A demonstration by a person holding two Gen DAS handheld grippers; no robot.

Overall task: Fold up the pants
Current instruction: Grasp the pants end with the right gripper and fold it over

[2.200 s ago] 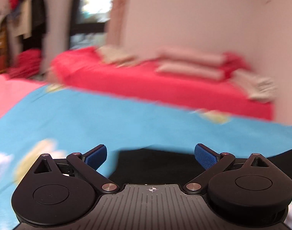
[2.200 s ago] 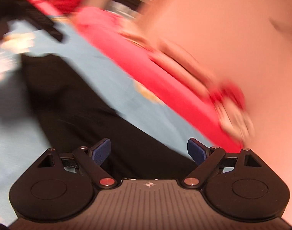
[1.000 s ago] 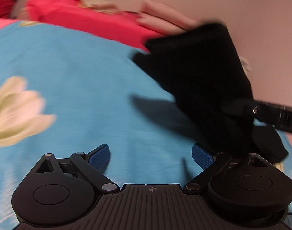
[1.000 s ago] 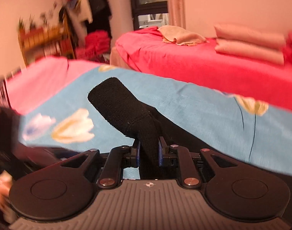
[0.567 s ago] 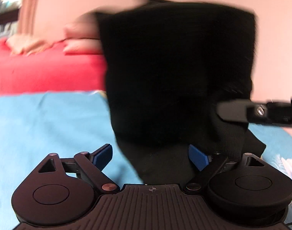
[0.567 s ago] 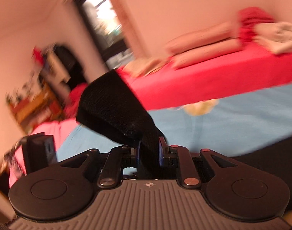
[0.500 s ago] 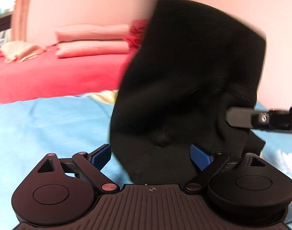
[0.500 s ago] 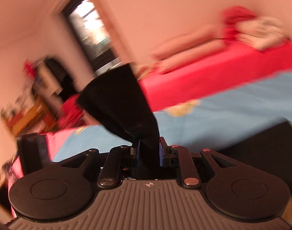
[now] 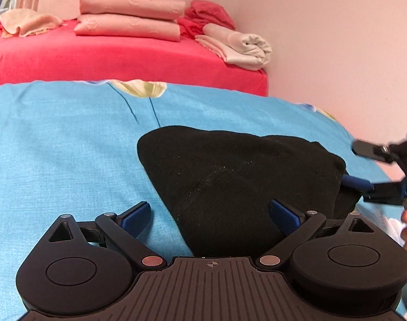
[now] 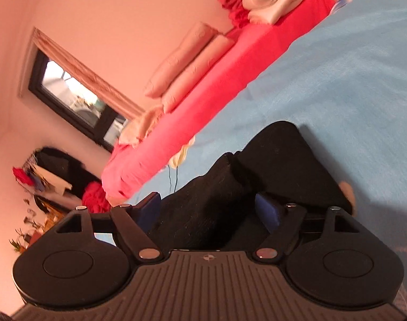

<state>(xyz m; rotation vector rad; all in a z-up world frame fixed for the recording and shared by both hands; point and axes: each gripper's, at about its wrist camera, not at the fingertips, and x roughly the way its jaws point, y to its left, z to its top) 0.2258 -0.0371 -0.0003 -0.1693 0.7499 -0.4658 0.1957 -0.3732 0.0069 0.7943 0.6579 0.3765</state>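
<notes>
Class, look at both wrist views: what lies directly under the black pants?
The black pants rest on the blue floral bedsheet, which shows on all sides of them. The sheet directly beneath is covered, as are the garment's own lower layers, so their number cannot be told.

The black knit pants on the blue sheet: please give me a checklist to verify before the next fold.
1. Black knit pants lie on the blue flowered bedsheet: ok.
2. Left gripper open, holding nothing: ok.
3. Right gripper open, cloth between its fingers but not pinched: ok.
4. Pants lie flat and smooth: not ok, they are bunched into a mound.
5. Edges aligned: cannot tell, the near part is hidden behind the grippers.
6. Bare sheet beyond the pants: ok.
</notes>
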